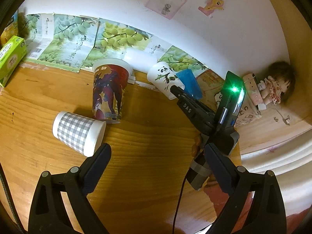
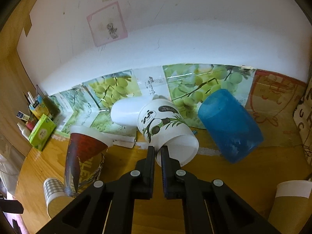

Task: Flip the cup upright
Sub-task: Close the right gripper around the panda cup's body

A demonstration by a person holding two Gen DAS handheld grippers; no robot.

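Note:
A white panda cup (image 2: 163, 124) lies tilted on its side, mouth toward me. My right gripper (image 2: 158, 152) is shut on its rim, one finger inside the mouth and one outside. In the left wrist view the panda cup (image 1: 163, 78) sits at the back with the right gripper (image 1: 176, 90) on it. My left gripper (image 1: 156, 152) is open and empty above the wooden table (image 1: 146, 136). A grey checked cup (image 1: 78, 132) lies on its side just beyond its left finger.
A tall red printed cup (image 1: 109, 91) stands upside down. A blue cup (image 2: 230, 124) lies tilted beside the panda cup, and a white cup (image 2: 126, 113) lies behind it. A brown paper cup (image 2: 290, 200) stands at right. A green box (image 1: 10, 58) and a doll (image 1: 275, 85) sit at the edges.

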